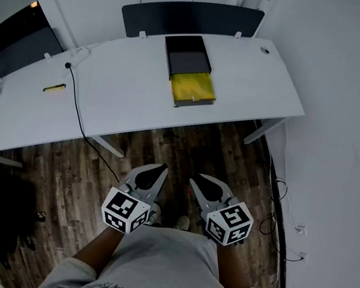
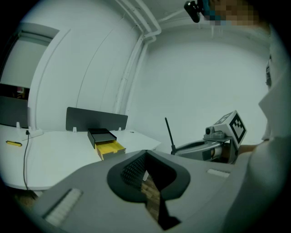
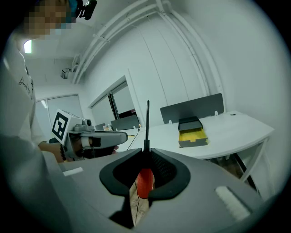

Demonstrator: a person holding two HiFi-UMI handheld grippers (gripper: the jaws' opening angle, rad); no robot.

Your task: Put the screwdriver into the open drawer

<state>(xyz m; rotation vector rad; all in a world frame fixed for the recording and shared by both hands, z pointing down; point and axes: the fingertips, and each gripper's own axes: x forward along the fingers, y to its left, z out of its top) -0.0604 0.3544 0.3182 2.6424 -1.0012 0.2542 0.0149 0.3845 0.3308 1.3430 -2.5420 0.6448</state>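
Right gripper (image 3: 147,154) clamps the red-handled, black-shafted screwdriver (image 3: 144,181), well apart from the yellow open drawer (image 1: 193,87) on the white curved desk (image 1: 120,92), while the left gripper (image 2: 145,154) sits closed and empty beside it.

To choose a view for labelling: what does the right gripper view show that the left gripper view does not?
Only the right gripper view: the red handle of the screwdriver, clamped in the right hand-held gripper. Only the left gripper view: the jaws of the left hand-held gripper, nothing between them. Both: the open yellow drawer on the table.
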